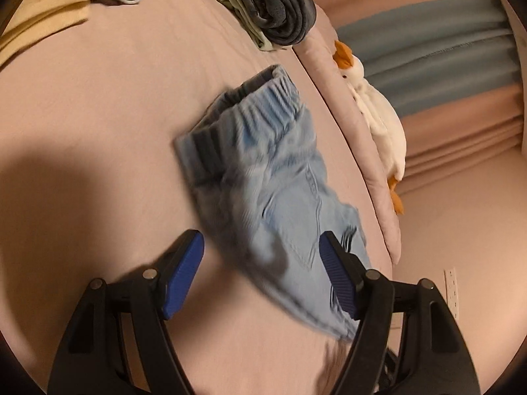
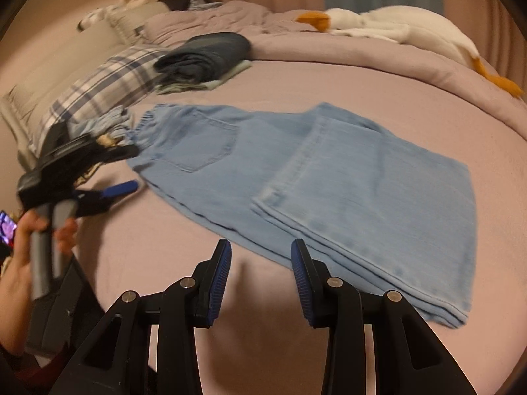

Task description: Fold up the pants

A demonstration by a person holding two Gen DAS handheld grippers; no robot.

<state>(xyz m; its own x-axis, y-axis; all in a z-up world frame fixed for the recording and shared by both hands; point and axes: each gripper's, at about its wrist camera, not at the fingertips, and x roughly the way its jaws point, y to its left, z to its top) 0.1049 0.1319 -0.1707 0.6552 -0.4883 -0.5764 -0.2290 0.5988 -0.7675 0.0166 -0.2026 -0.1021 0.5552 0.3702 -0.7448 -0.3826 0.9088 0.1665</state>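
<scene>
Both tools gape, gripping nothing; only right view shows whole folded pants [image 2: 296, 177], left tool [image 2: 108, 177].

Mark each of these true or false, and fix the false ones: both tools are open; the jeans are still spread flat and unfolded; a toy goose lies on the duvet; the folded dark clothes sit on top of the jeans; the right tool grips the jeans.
1. Both tools are open. True: the left tool and the right tool each show a gap between the pads.
2. The jeans are unfolded. False: the legs are folded back over them.
3. A toy goose lies on the duvet. True.
4. The dark clothes sit on the jeans. False: they lie apart, beyond the waistband.
5. The right tool grips the jeans. False: it holds nothing.
</scene>
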